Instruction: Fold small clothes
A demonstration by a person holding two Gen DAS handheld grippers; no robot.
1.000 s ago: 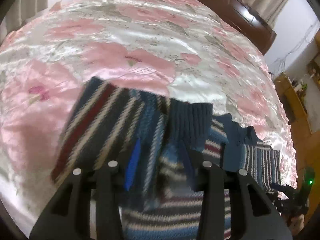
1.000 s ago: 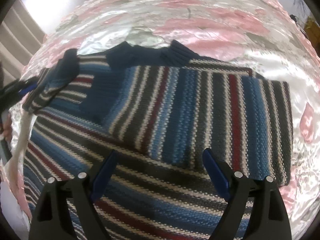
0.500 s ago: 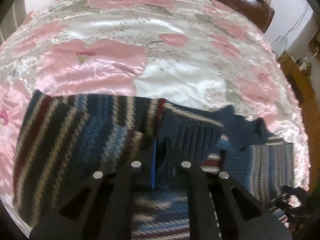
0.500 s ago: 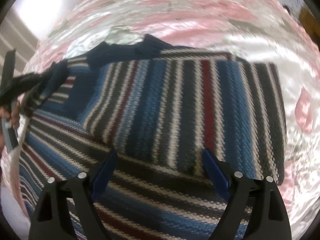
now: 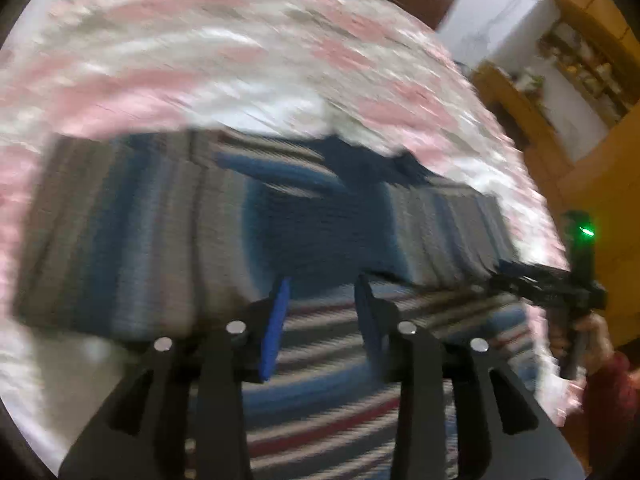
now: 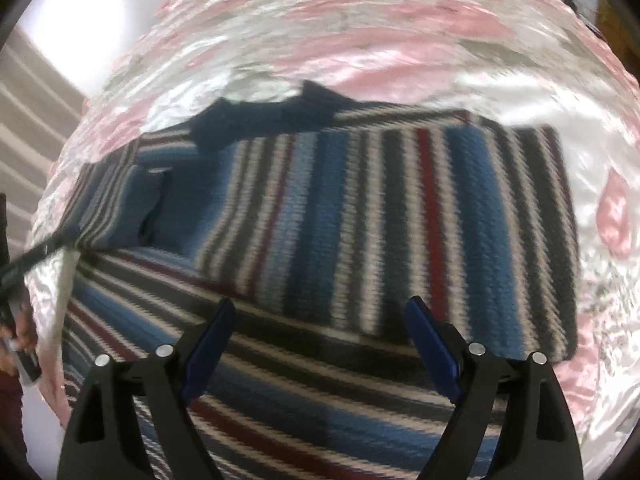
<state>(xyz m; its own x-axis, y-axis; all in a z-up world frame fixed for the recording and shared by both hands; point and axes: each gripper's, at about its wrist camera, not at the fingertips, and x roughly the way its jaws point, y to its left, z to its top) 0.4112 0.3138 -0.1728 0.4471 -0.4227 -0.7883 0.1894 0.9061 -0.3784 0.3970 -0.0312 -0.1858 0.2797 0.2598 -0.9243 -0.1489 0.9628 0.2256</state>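
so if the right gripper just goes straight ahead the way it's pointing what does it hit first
Most likely the striped sweater: its folded-over sleeve lies just beyond the open right gripper, on the pink floral bedspread. Depth is unclear.

No readable text, labels, brands or numbers in either view. Left wrist view is heavily motion-blurred, so any small print on the shelf items far right of the gripper could not be made out anyway. The striped sweater ahead of the right gripper's fingers shows only knit stripes, no tag or logo. The satin bedspread beyond it has a floral print, no lettering. Only sign-like mark: a green indicator light on the other handheld unit, off to the right, unlabelled.
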